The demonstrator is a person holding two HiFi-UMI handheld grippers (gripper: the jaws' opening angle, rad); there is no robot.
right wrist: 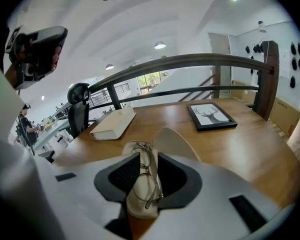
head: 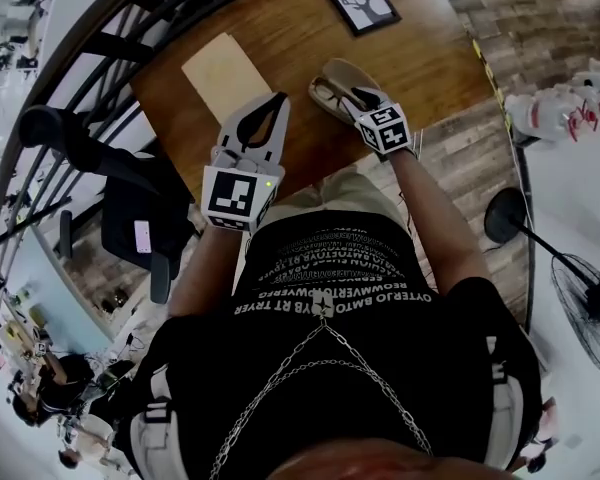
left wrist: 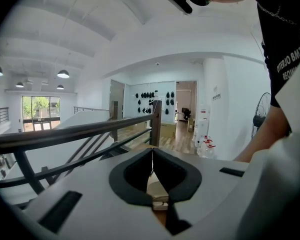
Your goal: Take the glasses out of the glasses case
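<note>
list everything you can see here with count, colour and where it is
table: 1, brown wood, under the items
glasses case: 1, beige, open on the table ahead of the right gripper
glasses: 1 pair, thin metal frame, lying in the case
book: 1, cream, far left of the table
framed deer picture: 1, black frame, flat on the table's far right
office chair: 1, black, left of the table
standing fan: 1, black, on the floor to the right
railing: 1, dark, beyond the table
left gripper: 1, white, jaws together, nothing between
right gripper: 1, white, jaws closed on the glasses
</note>
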